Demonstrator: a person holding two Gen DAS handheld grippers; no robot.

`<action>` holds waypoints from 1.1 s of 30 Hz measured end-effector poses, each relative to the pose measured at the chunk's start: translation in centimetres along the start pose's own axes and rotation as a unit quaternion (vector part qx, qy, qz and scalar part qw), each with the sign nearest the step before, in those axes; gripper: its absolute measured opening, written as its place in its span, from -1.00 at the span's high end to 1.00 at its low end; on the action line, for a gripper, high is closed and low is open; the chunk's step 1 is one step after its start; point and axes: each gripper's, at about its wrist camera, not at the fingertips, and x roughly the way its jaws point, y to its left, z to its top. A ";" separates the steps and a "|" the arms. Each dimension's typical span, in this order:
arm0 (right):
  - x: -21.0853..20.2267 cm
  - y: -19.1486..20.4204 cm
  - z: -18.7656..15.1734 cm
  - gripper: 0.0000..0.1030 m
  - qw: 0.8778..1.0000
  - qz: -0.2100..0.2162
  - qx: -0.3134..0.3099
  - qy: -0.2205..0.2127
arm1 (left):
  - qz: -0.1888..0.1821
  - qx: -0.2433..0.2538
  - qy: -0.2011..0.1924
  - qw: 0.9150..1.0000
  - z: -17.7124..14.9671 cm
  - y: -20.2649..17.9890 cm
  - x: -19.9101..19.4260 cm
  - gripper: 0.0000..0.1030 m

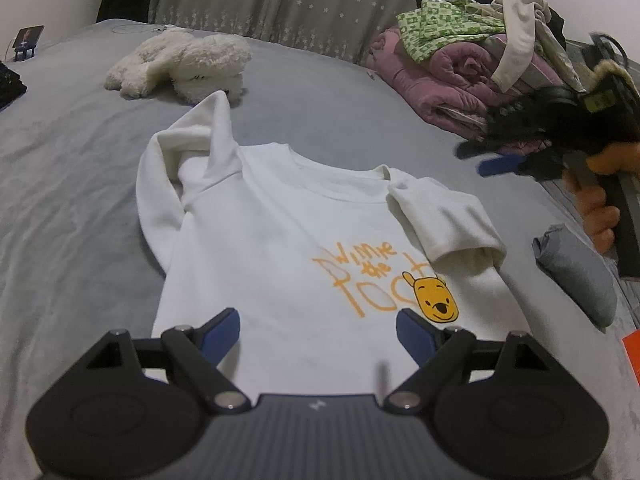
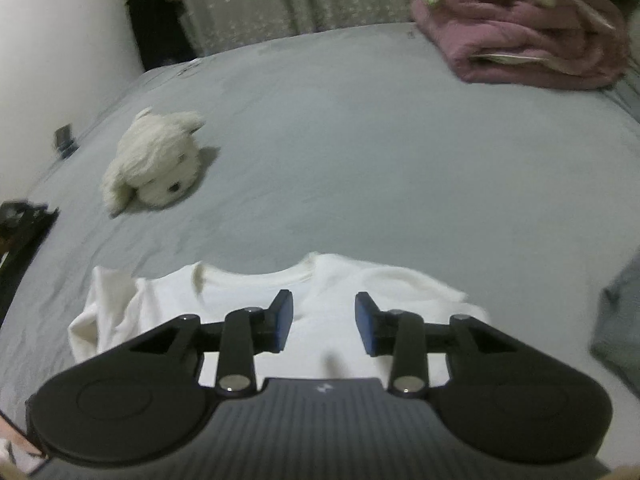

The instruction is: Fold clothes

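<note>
Sweatshirt point(image 1: 288, 240), white, with an orange printed caption and a yellow bear face, lies front-up on the grey bed point(image 1: 72, 200), its collar toward 12 o'clock in the left wrist view.

Scene, left to right (left wrist view):
- At 11 o'clock, a white plush dog point(image 1: 180, 64) rests on the bed, well apart from the garment.
- The garment's sleeve on the left point(image 1: 168, 168) is bunched and doubled back near the shoulder, its cuff pointing to 12 o'clock. It is not laid flat across the body.
- The left gripper point(image 1: 318, 336) hovers over the hem at 6 o'clock. Jaws stand wide, holding nothing.
- The sleeve on the right point(image 1: 444, 220) is folded in across the chest, cuff near the print.
- At 2 o'clock, a pile of clothes and pink bedding point(image 1: 480, 52) sits at the bed edge; a folded grey item point(image 1: 576, 272) lies at 3 o'clock.
- The right gripper point(image 2: 324, 320) is above the collar area. Jaws stand wide, empty.

Progress, as judged: early to middle stage. One sleeve appears folded in. Remaining: flatten and fold the left-side sleeve, then fold the body hem to collar, then stack.
</note>
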 end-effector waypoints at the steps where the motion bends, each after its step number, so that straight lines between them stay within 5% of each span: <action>1: -0.2 -0.7 0.0 0.25 1.000 -0.005 0.009 -0.002 | 0.000 0.000 0.000 1.000 0.0 0.0 0.0 -0.68; 16: -1.0 -9.4 -3.9 0.25 0.983 -0.032 0.178 0.009 | -0.002 0.002 0.004 1.000 -0.2 -0.4 0.1 -0.68; 24: 0.3 -12.1 -7.1 0.25 0.944 0.036 0.327 0.028 | 0.001 0.002 0.007 1.000 -0.3 -0.6 0.2 -0.68; 33: 0.4 -13.0 -9.1 0.28 0.908 0.075 0.412 -0.001 | 0.000 0.004 0.010 1.000 -0.4 -0.8 0.3 -0.68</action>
